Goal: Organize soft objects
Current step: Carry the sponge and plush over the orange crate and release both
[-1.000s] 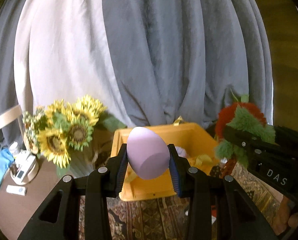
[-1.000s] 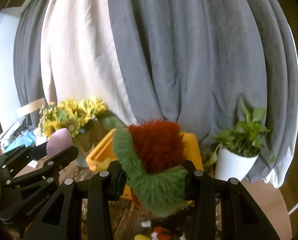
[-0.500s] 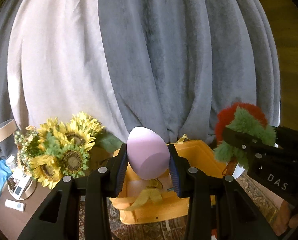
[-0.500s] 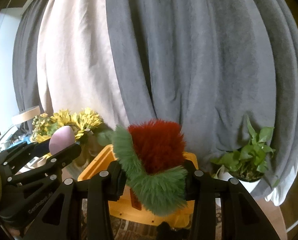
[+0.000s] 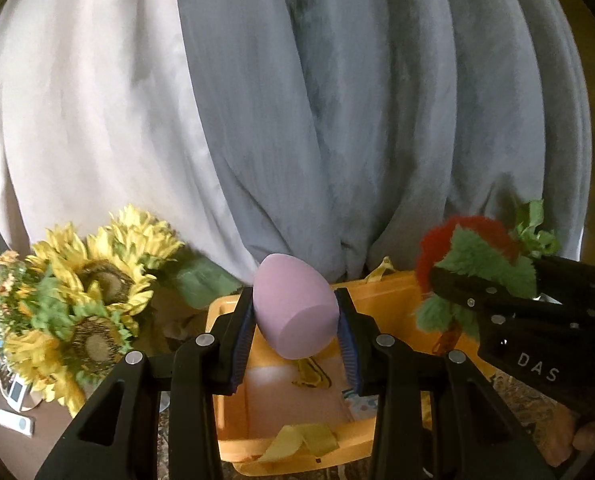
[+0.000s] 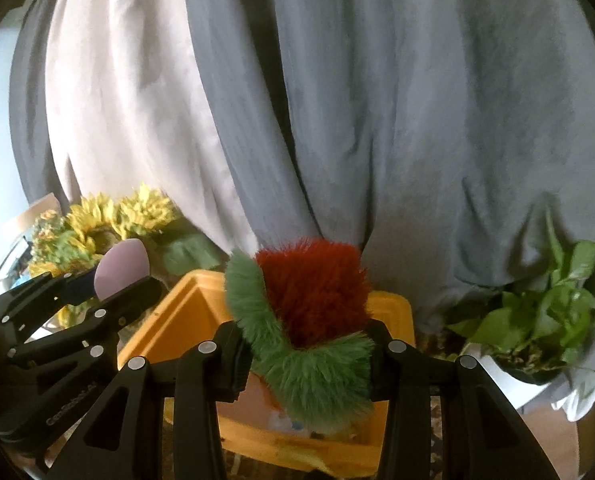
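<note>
Purple sponge [image 5: 295, 307] sits clamped in left hand-held gripper [image 5: 296, 328].

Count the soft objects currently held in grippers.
2. The lilac egg-shaped sponge sits in the left gripper; the red-and-green furry toy sits in the right gripper. The yellow bin may hide more.

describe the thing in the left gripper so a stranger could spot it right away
Start at the yellow bin in front of the grey curtain. Just above its near side, the left gripper clamps a lilac egg-shaped sponge. It is smooth and plain, unlike the shaggy red-and-green plush toy in the right gripper.
</note>
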`<state>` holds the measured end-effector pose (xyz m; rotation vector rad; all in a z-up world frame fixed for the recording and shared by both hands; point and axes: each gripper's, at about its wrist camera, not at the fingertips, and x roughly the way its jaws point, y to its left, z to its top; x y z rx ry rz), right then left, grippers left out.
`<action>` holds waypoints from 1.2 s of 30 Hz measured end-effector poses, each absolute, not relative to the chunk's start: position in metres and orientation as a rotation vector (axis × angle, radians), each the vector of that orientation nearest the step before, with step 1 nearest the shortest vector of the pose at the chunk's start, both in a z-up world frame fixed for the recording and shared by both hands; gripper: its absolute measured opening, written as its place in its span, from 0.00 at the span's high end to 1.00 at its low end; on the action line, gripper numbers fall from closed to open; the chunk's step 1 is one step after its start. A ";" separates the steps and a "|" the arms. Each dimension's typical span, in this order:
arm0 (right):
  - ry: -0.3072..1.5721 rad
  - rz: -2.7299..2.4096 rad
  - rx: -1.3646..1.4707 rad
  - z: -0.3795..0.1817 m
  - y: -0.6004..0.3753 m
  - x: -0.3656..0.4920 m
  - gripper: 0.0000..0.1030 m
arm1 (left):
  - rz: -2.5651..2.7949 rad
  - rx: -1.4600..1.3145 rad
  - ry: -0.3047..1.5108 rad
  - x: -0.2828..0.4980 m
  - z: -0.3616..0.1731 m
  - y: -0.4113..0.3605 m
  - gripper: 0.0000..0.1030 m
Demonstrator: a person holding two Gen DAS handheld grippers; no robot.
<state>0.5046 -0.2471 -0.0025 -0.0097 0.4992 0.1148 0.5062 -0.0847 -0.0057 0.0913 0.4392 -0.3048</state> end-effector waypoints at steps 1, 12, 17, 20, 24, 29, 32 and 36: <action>0.518 0.117 -0.011 -0.006 -0.248 0.512 0.58 | -0.305 0.094 0.450 0.511 -0.008 -0.085 0.63; 0.732 0.139 0.043 -0.055 -0.263 0.564 0.58 | -0.313 0.126 0.620 0.563 -0.049 -0.099 0.63; 0.806 0.144 0.034 -0.071 -0.264 0.573 0.57 | -0.321 0.136 0.718 0.577 -0.066 -0.105 0.63; 0.848 0.148 0.031 -0.077 -0.262 0.577 0.56 | -0.331 0.157 0.779 0.583 -0.075 -0.108 0.62; 0.909 0.178 0.045 -0.086 -0.262 0.582 0.49 | -0.339 0.170 0.833 0.583 -0.083 -0.111 0.59; 0.902 0.155 0.053 -0.084 -0.264 0.579 0.37 | -0.334 0.172 0.833 0.580 -0.085 -0.110 0.44; 0.883 0.141 0.067 -0.077 -0.268 0.575 0.35 | -0.337 0.173 0.816 0.573 -0.079 -0.109 0.34; 0.824 0.095 0.069 -0.062 -0.272 0.561 0.31 | -0.302 0.170 0.771 0.562 -0.065 -0.106 0.24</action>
